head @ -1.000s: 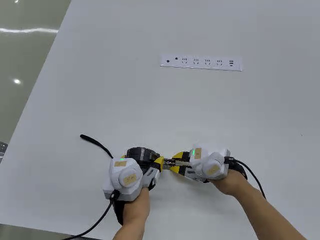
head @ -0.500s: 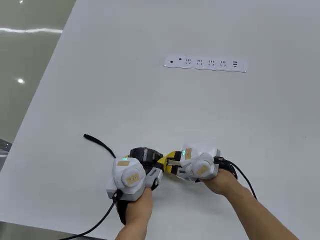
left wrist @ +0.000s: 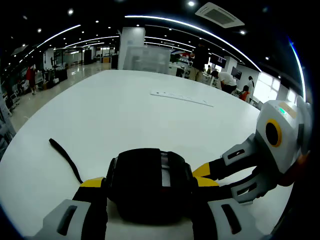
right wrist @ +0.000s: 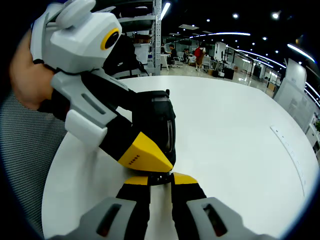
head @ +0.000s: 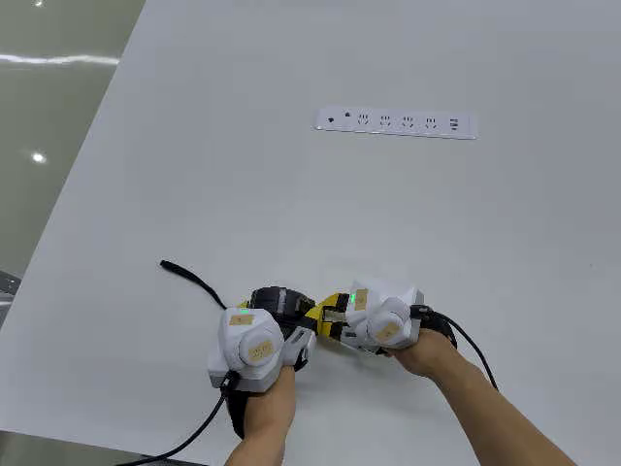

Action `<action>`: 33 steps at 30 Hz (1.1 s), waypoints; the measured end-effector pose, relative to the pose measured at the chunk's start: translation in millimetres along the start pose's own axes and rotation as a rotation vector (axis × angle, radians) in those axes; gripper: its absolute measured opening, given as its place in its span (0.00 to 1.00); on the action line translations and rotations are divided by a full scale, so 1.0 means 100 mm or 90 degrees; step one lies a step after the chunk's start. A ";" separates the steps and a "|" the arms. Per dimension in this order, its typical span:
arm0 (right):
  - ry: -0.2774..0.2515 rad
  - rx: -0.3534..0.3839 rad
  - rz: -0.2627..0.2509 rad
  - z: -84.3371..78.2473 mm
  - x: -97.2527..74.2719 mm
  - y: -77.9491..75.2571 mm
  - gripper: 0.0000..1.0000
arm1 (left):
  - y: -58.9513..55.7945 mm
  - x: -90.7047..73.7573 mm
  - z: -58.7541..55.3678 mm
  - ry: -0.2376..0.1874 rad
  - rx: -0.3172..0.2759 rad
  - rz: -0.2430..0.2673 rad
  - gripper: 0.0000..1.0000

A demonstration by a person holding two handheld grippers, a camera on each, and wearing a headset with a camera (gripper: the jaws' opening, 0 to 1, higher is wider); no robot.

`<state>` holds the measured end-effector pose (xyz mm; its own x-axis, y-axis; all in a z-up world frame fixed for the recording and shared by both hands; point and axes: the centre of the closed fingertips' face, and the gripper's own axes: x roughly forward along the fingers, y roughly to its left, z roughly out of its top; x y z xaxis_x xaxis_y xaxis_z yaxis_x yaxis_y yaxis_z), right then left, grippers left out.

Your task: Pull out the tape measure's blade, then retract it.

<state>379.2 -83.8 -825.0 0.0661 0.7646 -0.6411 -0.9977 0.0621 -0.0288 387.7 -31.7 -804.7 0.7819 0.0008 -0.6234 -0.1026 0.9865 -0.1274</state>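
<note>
The black tape measure [head: 277, 300] rests on the white table [head: 291, 194], low and left of centre in the head view. My left gripper [head: 307, 320] is shut on its case [left wrist: 150, 182], one yellow-tipped finger on each side. My right gripper [head: 330, 315] comes in from the right, its tips right against the case. In the right gripper view its fingers [right wrist: 136, 181] are shut on the blade's end hook [right wrist: 159, 178], just under the case [right wrist: 157, 125]. Almost no blade shows between hook and case. A black wrist strap [head: 189, 277] trails off to the left.
A white power strip [head: 396, 122] lies farther back on the table. The table's left edge [head: 68, 204] runs diagonally, with glossy floor beyond it. Black cables [head: 194, 432] hang from both grippers near the front edge. People and shelving stand far off in the hall.
My right gripper has moved left toward the case, and the short stretch of blade seen between them has gone back in. The left gripper and the case have stayed put.
</note>
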 end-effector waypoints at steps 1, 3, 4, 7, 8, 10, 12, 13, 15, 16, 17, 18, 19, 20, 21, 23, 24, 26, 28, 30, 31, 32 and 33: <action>0.000 -0.002 -0.001 0.00 0.00 0.00 0.14 | 0.00 0.00 0.00 -0.001 0.002 0.000 0.66; 0.000 -0.005 -0.002 0.00 0.00 0.00 0.14 | 0.00 0.00 0.00 -0.003 0.003 0.001 0.66; 0.000 -0.003 -0.003 0.01 -0.01 0.00 0.14 | 0.00 0.00 0.00 -0.002 0.003 0.002 0.66; 0.001 0.003 -0.005 0.01 -0.02 -0.01 0.15 | 0.00 0.01 0.02 0.003 -0.002 0.003 0.67; 0.000 0.005 -0.005 0.01 -0.03 -0.01 0.15 | 0.00 0.01 0.02 0.009 -0.004 0.003 0.67; -0.002 0.007 -0.007 0.01 -0.04 -0.02 0.16 | -0.01 0.01 0.02 0.012 -0.004 0.002 0.67; -0.001 0.009 -0.009 0.01 -0.05 -0.03 0.17 | -0.01 0.00 0.02 0.012 -0.003 0.001 0.67; -0.002 0.012 -0.010 0.01 -0.06 -0.04 0.18 | -0.02 0.00 0.02 0.012 -0.003 0.000 0.67; -0.002 0.013 -0.012 0.02 -0.07 -0.04 0.18 | -0.02 0.00 0.02 0.013 -0.002 -0.003 0.67; -0.004 0.015 -0.012 0.02 -0.07 -0.05 0.19 | -0.02 0.01 0.02 0.015 -0.002 -0.004 0.67; -0.004 0.016 -0.011 0.02 -0.07 -0.04 0.19 | -0.02 0.01 0.02 0.015 -0.002 -0.005 0.67; -0.002 0.017 -0.010 0.01 -0.07 -0.04 0.20 | -0.02 0.00 0.02 0.016 -0.001 -0.007 0.67; -0.001 0.017 -0.010 0.01 -0.08 -0.04 0.20 | -0.02 0.00 0.02 0.016 0.000 -0.008 0.67; 0.000 0.015 -0.012 0.01 -0.09 -0.04 0.20 | -0.02 0.00 0.03 0.016 0.004 -0.009 0.67; -0.001 0.017 -0.014 0.00 -0.10 -0.04 0.20 | -0.02 0.00 0.03 0.016 0.007 -0.010 0.67; -0.002 0.021 -0.017 -0.01 -0.12 -0.05 0.21 | -0.01 -0.01 0.03 0.015 0.012 -0.012 0.68; -0.001 0.021 -0.019 -0.01 -0.12 -0.05 0.21 | -0.01 -0.01 0.04 0.015 0.013 -0.013 0.68; -0.002 0.024 -0.020 -0.02 -0.15 -0.06 0.22 | 0.00 -0.01 0.04 0.017 0.014 -0.015 0.69; -0.002 0.024 -0.022 -0.03 -0.18 -0.06 0.23 | 0.01 -0.02 0.04 0.017 0.017 -0.018 0.69; -0.003 0.030 -0.028 -0.05 -0.21 -0.08 0.24 | 0.01 -0.03 0.05 0.016 0.022 -0.021 0.69; -0.004 0.031 -0.028 -0.05 -0.23 -0.08 0.24 | 0.01 -0.04 0.04 0.016 0.023 -0.023 0.69; -0.004 0.031 -0.031 -0.05 -0.24 -0.09 0.25 | 0.01 -0.05 0.04 0.016 0.025 -0.025 0.69; -0.004 0.033 -0.033 -0.06 -0.27 -0.09 0.25 | 0.02 -0.06 0.03 0.017 0.029 -0.029 0.69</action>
<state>386.2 -108.8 -812.1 0.1183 0.7638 -0.6346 -0.9906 0.1350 -0.0221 384.9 -29.5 -799.1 0.7682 -0.0477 -0.6384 -0.0387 0.9919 -0.1207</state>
